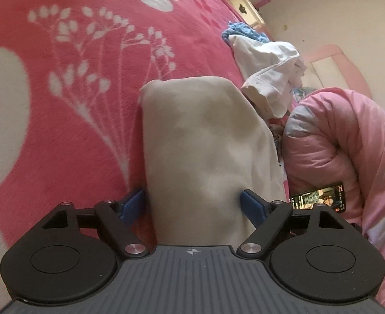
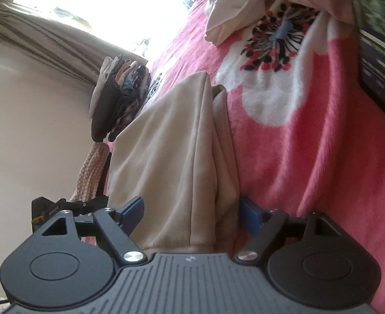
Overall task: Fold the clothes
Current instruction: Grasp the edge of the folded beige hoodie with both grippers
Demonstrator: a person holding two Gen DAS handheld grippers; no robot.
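Note:
A folded beige garment (image 1: 200, 144) lies lengthwise on a pink blanket with white flowers (image 1: 74, 130). My left gripper (image 1: 192, 205) is open wide, straddling the near end of the garment, whose edges reach the blue pads (image 1: 133, 205). In the right wrist view the same beige garment (image 2: 171, 144) shows its layered folds and a long crease. My right gripper (image 2: 191, 213) also stands open around its near end, and cloth runs between the blue pads (image 2: 250, 214) without being pinched.
A heap of white clothes (image 1: 268, 78) and a blue cloth (image 1: 245, 32) lie beyond the garment. A pink quilt (image 1: 344, 144) with a lit phone (image 1: 318, 198) sits to the right. A stack of folded clothes (image 2: 121, 91) stands at the bed's edge near the curtain (image 2: 48, 39).

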